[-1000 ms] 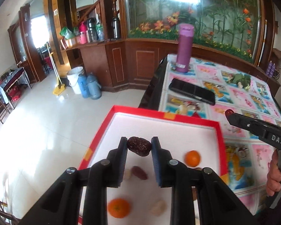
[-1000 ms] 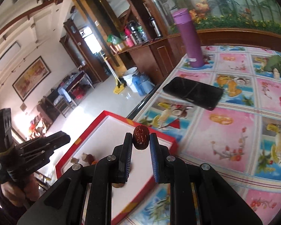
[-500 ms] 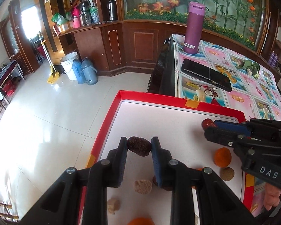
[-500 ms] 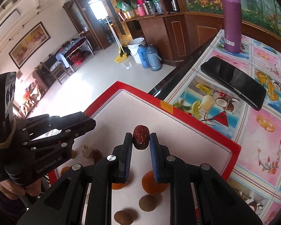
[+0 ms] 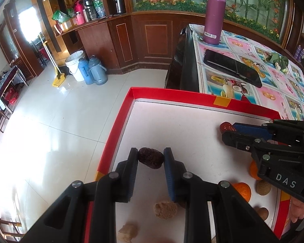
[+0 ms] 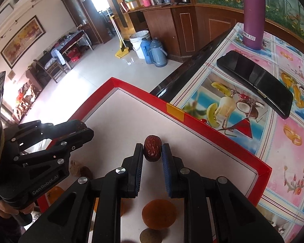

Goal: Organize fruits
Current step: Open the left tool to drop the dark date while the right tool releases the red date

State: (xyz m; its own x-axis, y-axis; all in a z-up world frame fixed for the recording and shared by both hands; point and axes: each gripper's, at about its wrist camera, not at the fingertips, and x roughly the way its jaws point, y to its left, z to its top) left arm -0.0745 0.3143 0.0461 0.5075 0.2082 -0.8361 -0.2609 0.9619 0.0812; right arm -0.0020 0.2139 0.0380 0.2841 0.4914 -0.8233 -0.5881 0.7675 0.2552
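1. Behind your grippers a fruit-print tablecloth (image 5: 273, 93) carries a purple bottle (image 5: 214, 16) and a black phone (image 5: 233, 68).
2. Your left gripper (image 5: 150, 160) clamps a dark wrinkled date (image 5: 151, 158), its long axis lying across the jaws.
3. Your right gripper (image 6: 152, 151) pinches a redder date (image 6: 152, 150), lengthwise along the fingers.
4. Both hang over the red-rimmed tray (image 5: 119, 121), which holds oranges (image 5: 242, 190), brown round fruits (image 5: 263, 187) and tan lumps (image 5: 165, 210).

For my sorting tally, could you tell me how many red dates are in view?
2: one red date gripped by the left gripper, one by the right gripper. More may hide behind the grippers.
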